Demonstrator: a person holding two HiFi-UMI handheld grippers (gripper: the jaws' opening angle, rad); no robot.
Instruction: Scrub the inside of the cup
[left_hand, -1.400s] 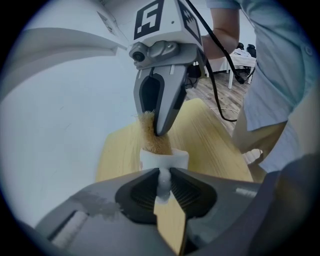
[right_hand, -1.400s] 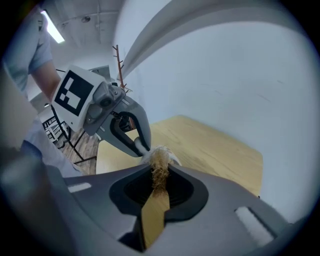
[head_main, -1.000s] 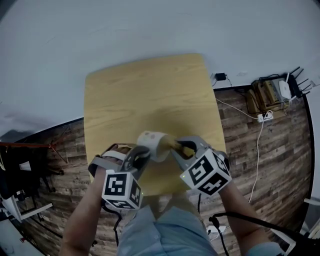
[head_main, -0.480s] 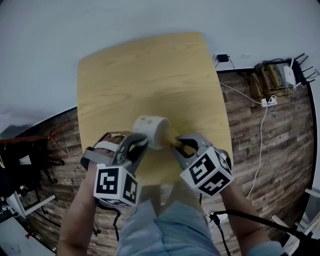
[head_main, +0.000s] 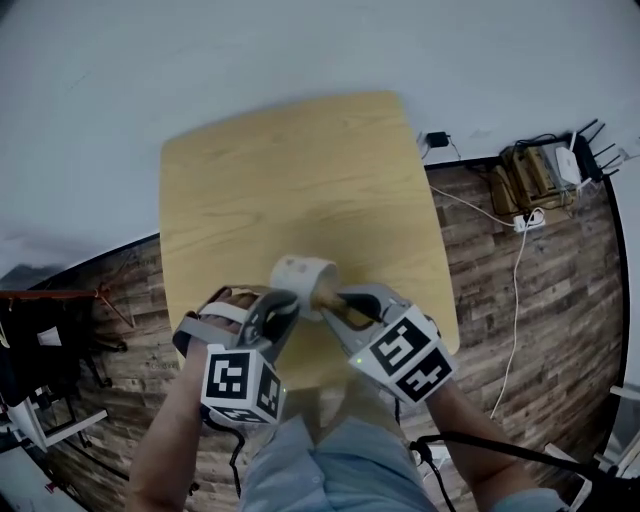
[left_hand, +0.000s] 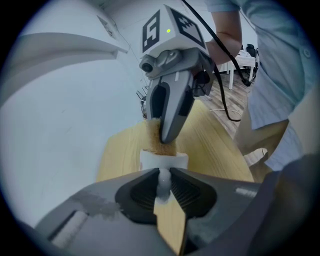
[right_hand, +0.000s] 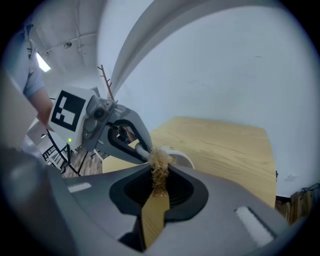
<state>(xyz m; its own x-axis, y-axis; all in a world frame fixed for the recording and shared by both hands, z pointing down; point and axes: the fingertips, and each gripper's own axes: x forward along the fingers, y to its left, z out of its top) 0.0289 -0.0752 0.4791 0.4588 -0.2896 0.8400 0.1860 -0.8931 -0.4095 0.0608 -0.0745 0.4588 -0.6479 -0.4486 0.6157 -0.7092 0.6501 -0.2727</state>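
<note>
A white cup (head_main: 303, 279) lies tilted over the near part of the wooden table, its mouth toward the right. My left gripper (head_main: 283, 301) is shut on a white part of the cup (left_hand: 164, 159), the handle or the rim, which shows pinched between the jaws of my left gripper (left_hand: 163, 173). My right gripper (head_main: 336, 301) is shut on a brown scrubbing pad (right_hand: 160, 162), whose tip sits at the cup's mouth (right_hand: 183, 160). In the left gripper view the pad (left_hand: 154, 137) stands in the cup's opening under the right gripper's finger (left_hand: 170, 112). The cup's inside is hidden.
The yellow wooden table (head_main: 290, 180) stretches away from me, with bare top beyond the cup. On the plank floor at the right lie cables and a power strip (head_main: 527, 222) and a box with a router (head_main: 560, 170). My legs are below the table's near edge.
My right gripper has rolled and shifted a little toward the cup with the pad in its jaws. My left gripper holds the cup in the same place.
</note>
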